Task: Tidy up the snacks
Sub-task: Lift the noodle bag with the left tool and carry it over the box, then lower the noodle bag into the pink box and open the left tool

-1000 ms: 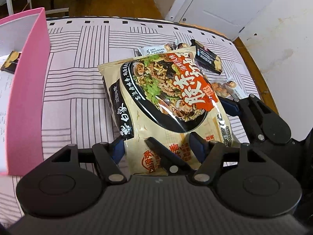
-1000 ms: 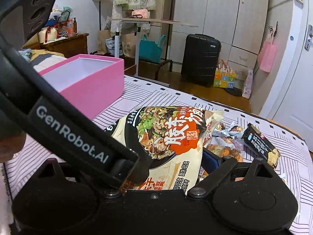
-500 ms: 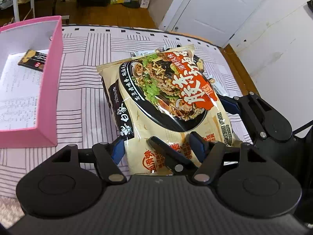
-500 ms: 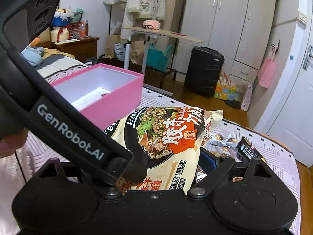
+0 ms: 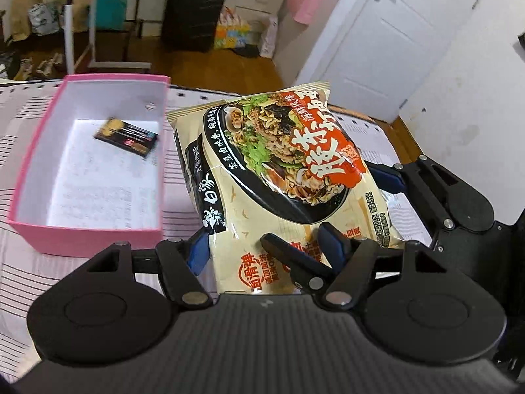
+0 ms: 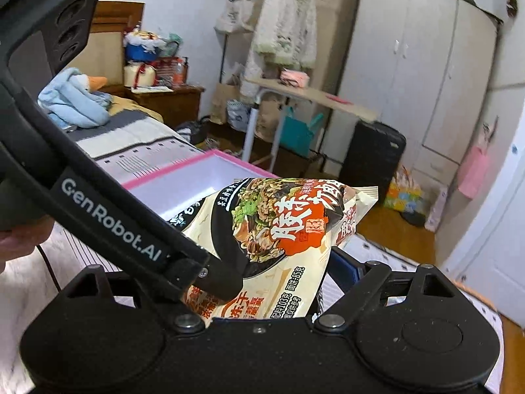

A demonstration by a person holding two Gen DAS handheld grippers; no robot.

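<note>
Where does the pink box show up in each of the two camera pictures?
Left wrist view: pink box on the left, open, a small dark packet inside.
Right wrist view: pink box at centre, half hidden behind the noodle bag.
Shared landmark: black suitcase.

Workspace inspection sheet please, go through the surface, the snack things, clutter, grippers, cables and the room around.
Surface: striped bedspread, pink box resting on it.
Job's things: noodle bag lifted, tilted, held from both sides; small dark snack packet lying inside the box.
Clutter: nothing seen on the visible bedspread.
Grippers: left gripper and right gripper both closed on the bag's near end.
Cables: thin dark cable by the hand.
Surroundings: black suitcase, white door, wardrobe, side table.
</note>
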